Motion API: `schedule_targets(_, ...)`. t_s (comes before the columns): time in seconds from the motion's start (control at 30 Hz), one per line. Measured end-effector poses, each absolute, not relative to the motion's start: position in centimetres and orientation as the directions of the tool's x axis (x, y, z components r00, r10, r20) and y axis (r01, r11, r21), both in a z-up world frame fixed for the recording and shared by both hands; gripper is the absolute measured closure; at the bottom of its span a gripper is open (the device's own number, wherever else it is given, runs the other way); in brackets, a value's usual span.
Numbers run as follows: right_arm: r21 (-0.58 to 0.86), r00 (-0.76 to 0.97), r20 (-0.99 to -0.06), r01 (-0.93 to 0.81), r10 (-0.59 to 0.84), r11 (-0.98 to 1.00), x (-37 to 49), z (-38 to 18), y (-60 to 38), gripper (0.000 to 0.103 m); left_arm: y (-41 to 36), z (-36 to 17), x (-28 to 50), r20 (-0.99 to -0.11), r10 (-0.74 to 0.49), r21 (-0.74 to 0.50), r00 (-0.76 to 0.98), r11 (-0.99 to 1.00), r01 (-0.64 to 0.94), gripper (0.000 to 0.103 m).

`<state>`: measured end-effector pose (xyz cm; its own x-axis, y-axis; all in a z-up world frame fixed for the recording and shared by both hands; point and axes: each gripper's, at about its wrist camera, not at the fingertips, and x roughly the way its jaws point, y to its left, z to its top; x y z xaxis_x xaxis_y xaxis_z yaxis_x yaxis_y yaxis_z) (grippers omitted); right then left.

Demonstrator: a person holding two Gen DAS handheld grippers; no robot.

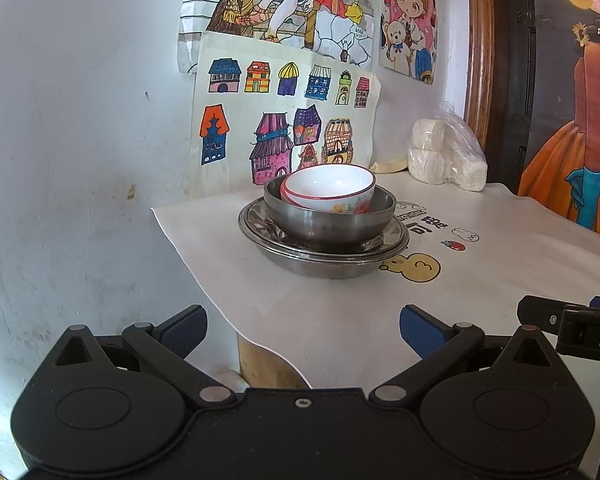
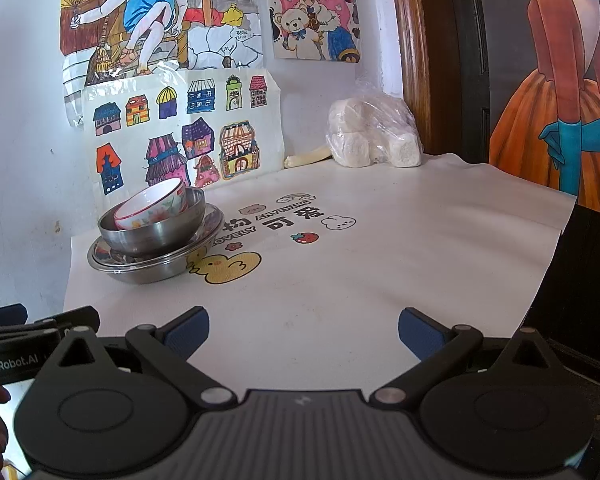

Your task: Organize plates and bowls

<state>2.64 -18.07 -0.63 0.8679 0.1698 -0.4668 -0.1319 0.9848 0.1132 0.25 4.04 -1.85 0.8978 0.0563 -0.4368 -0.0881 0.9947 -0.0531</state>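
Observation:
A white ceramic bowl with a red rim (image 1: 332,188) lies tilted inside a steel bowl (image 1: 328,220), which stands on stacked steel plates (image 1: 324,256) near the table's far left corner. The same stack shows in the right wrist view: ceramic bowl (image 2: 152,204), steel bowl (image 2: 156,228), plates (image 2: 148,266). My left gripper (image 1: 303,332) is open and empty, well short of the stack, near the table's front left edge. My right gripper (image 2: 303,334) is open and empty over the cloth, to the right of the stack.
A white printed tablecloth (image 2: 380,248) covers the table. A plastic bag of white rolls (image 2: 374,136) sits at the back by the wall. Children's drawings (image 1: 284,120) hang on the wall behind the stack. A dark wooden door frame (image 2: 416,60) stands at the right.

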Motion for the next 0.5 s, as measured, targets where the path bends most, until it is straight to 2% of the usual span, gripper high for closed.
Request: schedule_targets(0.5,0.112,0.865,-0.471,-0.134,0.171,0.985,2.74,-0.82,-18.06,0.0,4.24,-2.15,0.49,-0.455,0.026,-0.077,0.89,0.995,-0.069,0.001)
